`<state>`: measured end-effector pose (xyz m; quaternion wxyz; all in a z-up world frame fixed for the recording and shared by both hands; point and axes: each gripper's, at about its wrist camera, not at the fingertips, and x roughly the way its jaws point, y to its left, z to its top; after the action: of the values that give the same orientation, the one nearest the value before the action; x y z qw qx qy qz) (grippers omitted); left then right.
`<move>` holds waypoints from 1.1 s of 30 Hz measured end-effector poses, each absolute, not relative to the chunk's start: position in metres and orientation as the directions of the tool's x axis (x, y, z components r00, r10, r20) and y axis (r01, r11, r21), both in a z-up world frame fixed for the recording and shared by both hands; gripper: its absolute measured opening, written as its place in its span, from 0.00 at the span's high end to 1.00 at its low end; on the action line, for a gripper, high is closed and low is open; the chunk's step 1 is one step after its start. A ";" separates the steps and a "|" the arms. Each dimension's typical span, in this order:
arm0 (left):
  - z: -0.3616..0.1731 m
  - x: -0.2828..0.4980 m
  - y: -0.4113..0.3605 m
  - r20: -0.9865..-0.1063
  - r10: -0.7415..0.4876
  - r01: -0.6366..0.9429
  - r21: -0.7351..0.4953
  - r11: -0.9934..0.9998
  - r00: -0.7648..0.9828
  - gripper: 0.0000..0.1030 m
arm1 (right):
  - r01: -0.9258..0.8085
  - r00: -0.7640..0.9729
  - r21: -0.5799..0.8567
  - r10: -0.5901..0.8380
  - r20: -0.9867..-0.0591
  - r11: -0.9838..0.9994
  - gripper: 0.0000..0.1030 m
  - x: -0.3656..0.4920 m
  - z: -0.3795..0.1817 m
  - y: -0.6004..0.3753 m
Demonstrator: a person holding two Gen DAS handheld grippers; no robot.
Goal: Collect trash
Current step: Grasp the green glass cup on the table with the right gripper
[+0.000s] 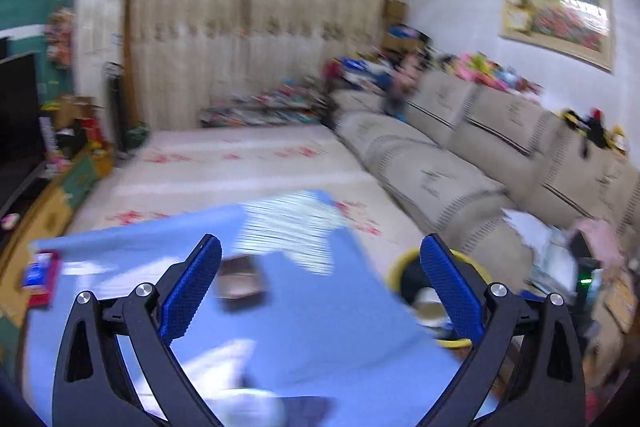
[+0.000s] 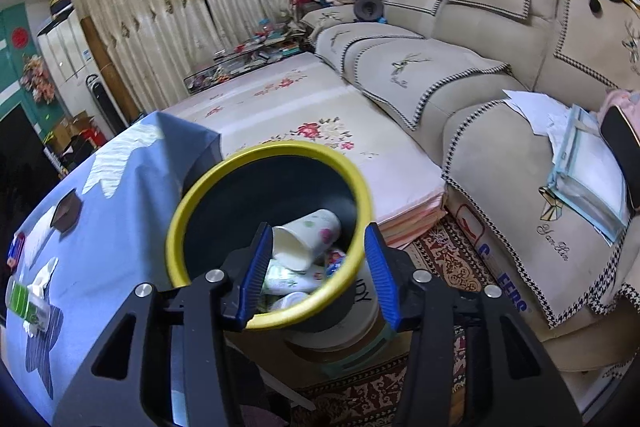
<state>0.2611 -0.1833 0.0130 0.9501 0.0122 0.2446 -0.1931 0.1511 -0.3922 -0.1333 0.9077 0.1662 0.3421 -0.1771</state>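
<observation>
A black bin with a yellow rim (image 2: pixel 256 151) stands beside a blue-covered table (image 2: pixel 120 211); it also shows in the left wrist view (image 1: pixel 400 263). Inside lie a white floral paper cup (image 2: pixel 308 235) and other wrappers. My right gripper (image 2: pixel 316 271) is open and empty, right above the bin's mouth. My left gripper (image 1: pixel 320 279) is open and empty above the blue table (image 1: pixel 320 347), over a dark brown packet (image 1: pixel 240 283); that view is blurred. On the table lie the brown packet (image 2: pixel 66 213), a crumpled tissue (image 2: pixel 44 275), a green-and-white wrapper (image 2: pixel 24 301) and a red-and-blue packet (image 1: pixel 40 279).
A beige sofa (image 2: pixel 460 83) runs along the right, with papers and a folder (image 2: pixel 580 151) on its seat. A floral mat (image 2: pixel 304 107) covers the floor behind the bin. A patterned rug (image 2: pixel 440 259) lies below. Toys and clutter line the far curtain wall.
</observation>
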 end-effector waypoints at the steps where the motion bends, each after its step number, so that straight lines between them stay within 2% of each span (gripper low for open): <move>1: 0.011 0.260 -0.167 -0.459 -0.327 0.338 -0.060 0.939 0.826 0.05 | 0.424 0.705 0.175 -0.203 -0.680 0.889 0.55 0.154 -0.132 -0.385; 8: -0.023 0.269 -0.050 -0.444 -0.144 0.124 -0.074 0.990 0.884 0.05 | 0.298 0.721 0.137 -0.129 -0.680 0.945 0.55 0.185 -0.115 -0.313; 11: -0.044 0.277 -0.013 -0.432 -0.044 0.024 -0.051 0.998 0.901 0.05 | 0.222 0.728 0.123 -0.080 -0.681 0.967 0.51 0.196 -0.109 -0.278; 15: -0.070 0.283 0.019 -0.415 0.066 -0.078 -0.013 0.997 0.908 0.05 | 0.077 0.741 0.162 0.052 -0.670 0.984 0.51 0.208 -0.102 -0.225; 19: -0.082 0.288 0.041 -0.433 0.075 -0.105 -0.047 0.993 0.898 0.05 | -0.061 0.759 0.191 0.170 -0.628 0.980 0.50 0.210 -0.084 -0.177; 23: -0.087 0.289 0.042 -0.433 0.075 -0.110 -0.057 0.992 0.898 0.05 | -0.196 0.751 0.178 0.264 -0.606 0.965 0.43 0.208 -0.078 -0.129; 27: -0.086 0.288 0.026 -0.439 0.049 -0.086 -0.065 0.994 0.897 0.05 | -0.279 0.699 0.145 0.304 -0.648 0.949 0.37 0.218 -0.092 -0.088; 33: -0.084 0.283 0.016 -0.435 0.023 -0.056 -0.063 0.996 0.900 0.05 | -0.271 0.664 0.131 0.284 -0.692 0.954 0.35 0.231 -0.115 -0.069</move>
<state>0.2835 0.0158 -0.0837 0.9740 -0.0370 0.2227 0.0201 0.2307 -0.0690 -0.1145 0.9121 0.0085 0.3808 0.1520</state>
